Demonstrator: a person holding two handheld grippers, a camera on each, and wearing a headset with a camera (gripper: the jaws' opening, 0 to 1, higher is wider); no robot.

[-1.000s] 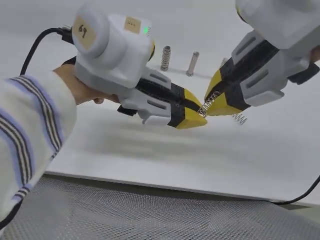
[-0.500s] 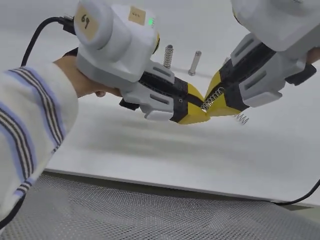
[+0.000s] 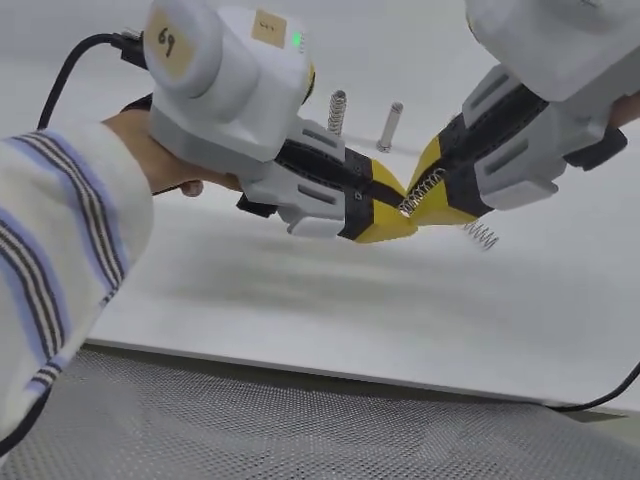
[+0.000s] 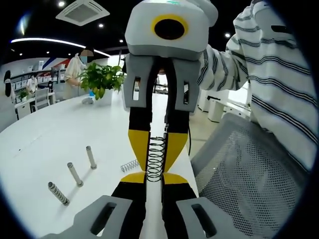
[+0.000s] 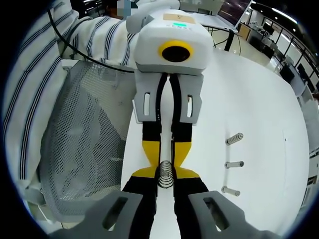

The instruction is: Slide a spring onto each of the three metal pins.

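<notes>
While both grippers sit nose to nose above the white table (image 3: pixel 300 300), head view: my left gripper (image 3: pixel 400 212) reaches from the left in my hand (image 3: pixel 150 165), and my right gripper (image 3: pixel 428 186) reaches from the upper right. The spring (image 3: pixel 415 198) is off the table, lying along the right gripper's yellow tips, with its lower end at the left tips. A loose spring (image 3: pixel 481 235) lies flat just right of the tips, well back from the table's near edge. Farther back stands the pin with a spring on it (image 3: pixel 336 112), upright, and the bare pin (image 3: pixel 390 127) is just right of it.

Left gripper view: my jaws are almost together with the spring's end between the tips. Can't tell if they actually bite. The right gripper's jaws flank the rest of the coil. The third pin (image 4: pixel 90 157), also bare, ends the row of three.

Right gripper view: my jaws are narrowed to coil width and clamped on the spring, seen end-on. The three pins stand in a row on the table, off to one side of the tips.
</notes>
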